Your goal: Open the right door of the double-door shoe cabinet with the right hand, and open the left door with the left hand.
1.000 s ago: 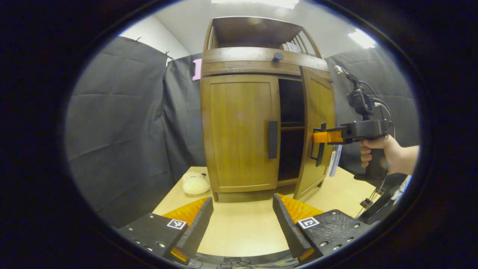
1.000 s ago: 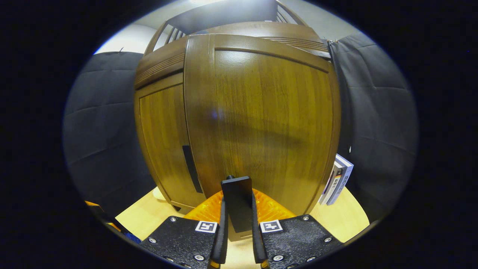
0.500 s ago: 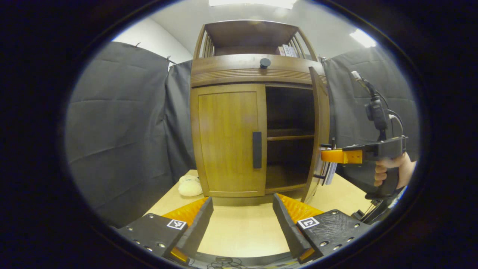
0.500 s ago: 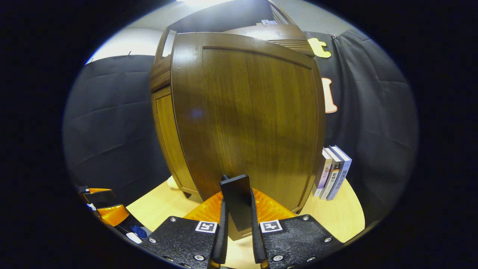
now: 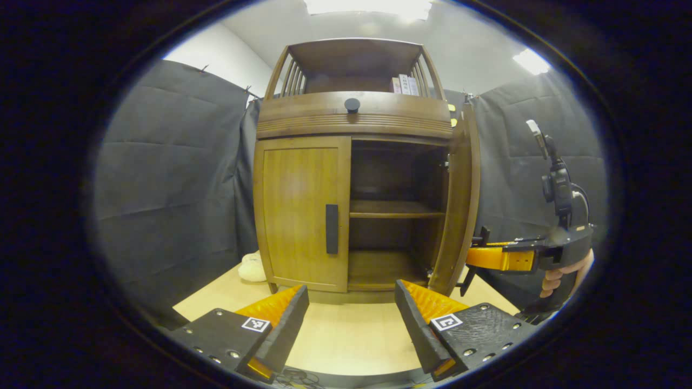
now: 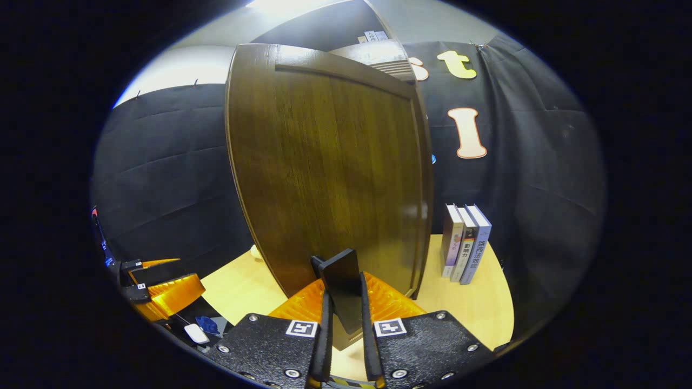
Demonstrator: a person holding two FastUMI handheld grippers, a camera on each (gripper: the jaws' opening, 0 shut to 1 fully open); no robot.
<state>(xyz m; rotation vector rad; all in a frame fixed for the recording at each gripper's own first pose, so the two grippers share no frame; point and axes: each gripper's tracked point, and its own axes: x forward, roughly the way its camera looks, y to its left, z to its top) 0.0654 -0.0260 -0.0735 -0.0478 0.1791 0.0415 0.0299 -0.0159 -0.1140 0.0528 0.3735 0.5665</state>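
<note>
Pale wooden tabletop (image 5: 346, 335): brown wooden shoe cabinet (image 5: 354, 116), right door (image 6: 330, 167) swung wide, its black bar handle (image 6: 341, 294) clamped in right gripper (image 6: 343, 324); left gripper (image 5: 351, 319) apart, left door (image 5: 300, 210) closed.

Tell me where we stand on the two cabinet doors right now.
Done: the right door stands wide open, baring the inner shelves.
In hand: the right tongs are clamped on that door's black handle.
Left: the left door is shut, its handle untouched. The left tongs hang open above the table, short of the cabinet.
</note>
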